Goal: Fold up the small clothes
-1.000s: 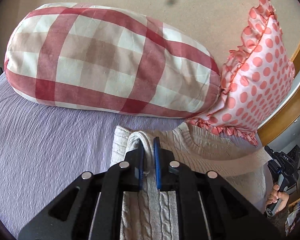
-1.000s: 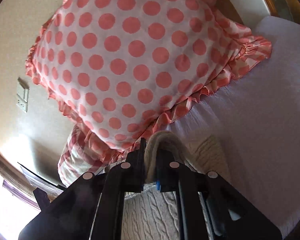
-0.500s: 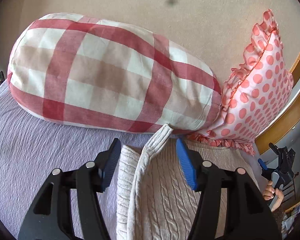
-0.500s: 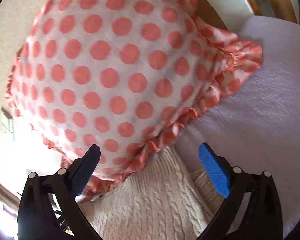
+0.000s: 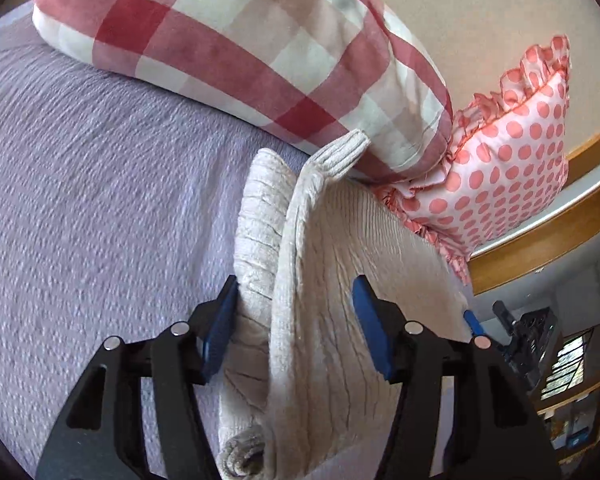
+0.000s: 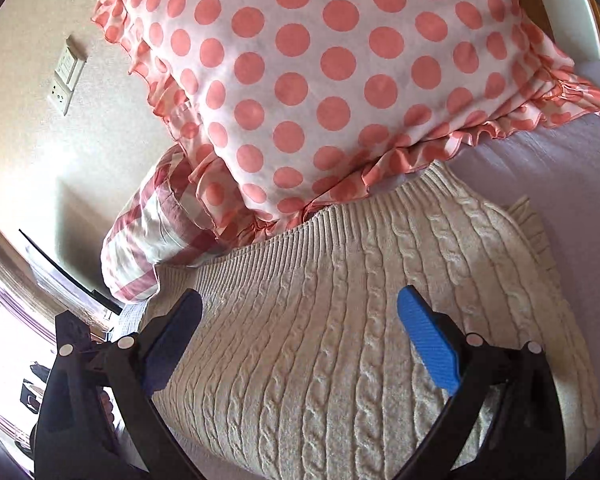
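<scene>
The cream cable-knit sweater (image 6: 340, 320) lay folded on the lilac bedspread (image 5: 80, 200), its ribbed hem touching the polka-dot pillow (image 6: 320, 80) at twelve o'clock — the checked bolster (image 5: 240, 40) lay toward ten. The left gripper (image 5: 296, 320) stood spread wide around a raised fold; the right gripper (image 6: 300, 328) hung parted above the knit, gripping nothing.

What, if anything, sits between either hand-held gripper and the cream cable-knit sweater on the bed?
Nothing visible. The left hand-held gripper is open astride the sweater edge; the right hand-held gripper is open directly over its cable-knit face. The polka-dot pillow only overlaps the far ribbed hem.
</scene>
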{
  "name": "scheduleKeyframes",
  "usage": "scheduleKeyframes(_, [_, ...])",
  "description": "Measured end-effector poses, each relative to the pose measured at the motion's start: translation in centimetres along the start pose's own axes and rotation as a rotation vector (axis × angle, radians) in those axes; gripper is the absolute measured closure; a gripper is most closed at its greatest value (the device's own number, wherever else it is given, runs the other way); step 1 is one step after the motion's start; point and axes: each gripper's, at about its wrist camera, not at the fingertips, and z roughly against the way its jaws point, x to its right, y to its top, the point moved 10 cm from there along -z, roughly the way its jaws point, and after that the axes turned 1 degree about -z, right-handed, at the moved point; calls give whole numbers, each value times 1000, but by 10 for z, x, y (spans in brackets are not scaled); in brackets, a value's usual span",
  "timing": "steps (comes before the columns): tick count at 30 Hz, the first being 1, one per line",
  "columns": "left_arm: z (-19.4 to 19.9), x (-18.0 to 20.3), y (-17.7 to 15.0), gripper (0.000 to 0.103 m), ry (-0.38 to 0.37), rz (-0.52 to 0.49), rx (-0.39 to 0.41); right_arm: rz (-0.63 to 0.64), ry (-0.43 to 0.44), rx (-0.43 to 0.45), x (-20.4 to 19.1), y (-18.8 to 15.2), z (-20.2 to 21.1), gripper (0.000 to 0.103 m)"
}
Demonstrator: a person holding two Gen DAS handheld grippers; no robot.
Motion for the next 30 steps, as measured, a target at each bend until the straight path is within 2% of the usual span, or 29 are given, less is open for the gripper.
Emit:
scheduleKeyframes(1, [-4,-5,4,76,-29,68,-2,-5,6,3,-1,2,-1,3])
scheduleKeyframes(3, [-11,-13,7,86,-83,154,-10,-16,17,15,-1,7,-1,3])
scheduleKeyframes(6, [-10,-2,8,89,-62,142,-10,-28,37,41,2,14,8,3])
scheduleKeyframes(8, [-1,27,16,90,-113,141,9,-41,60,63,2,21,17,3])
scheduleKeyframes(10, [7,71,23,90,-141,110,23,-47,78,93,1,30,28,3])
scheduleKeyframes(13, [7,159,21,90,-183,-10,21,-43,81,162,3,47,53,3])
scheduleKeyframes(15, [-15,224,6,90,-238,-69,-17,-41,57,212,12,59,70,3])
scheduleKeyframes(18, [-78,307,-39,90,-307,-147,-118,-61,-11,262,40,74,90,3])
scheduleKeyframes(20, [-132,342,-79,88,-306,-206,-214,-103,-36,262,64,80,95,3])
scheduleKeyframes(22, [-184,356,-121,84,-253,-265,-348,-141,-65,248,90,82,98,3])
scheduleKeyframes(23, [-199,358,-135,84,-236,-273,-397,-154,-82,235,101,83,98,3])
scheduleKeyframes(24, [-203,361,-144,85,-270,-262,-422,-168,-89,221,110,83,99,3])
scheduleKeyframes(26, [-184,367,-141,83,-332,-277,-393,-198,-49,193,117,83,99,3])
scheduleKeyframes(28, [-150,362,-128,56,-349,-337,-299,-205,21,156,112,80,97,6])
scheduleKeyframes(30, [-120,348,-117,51,-290,-426,-210,-172,34,99,103,73,87,14])
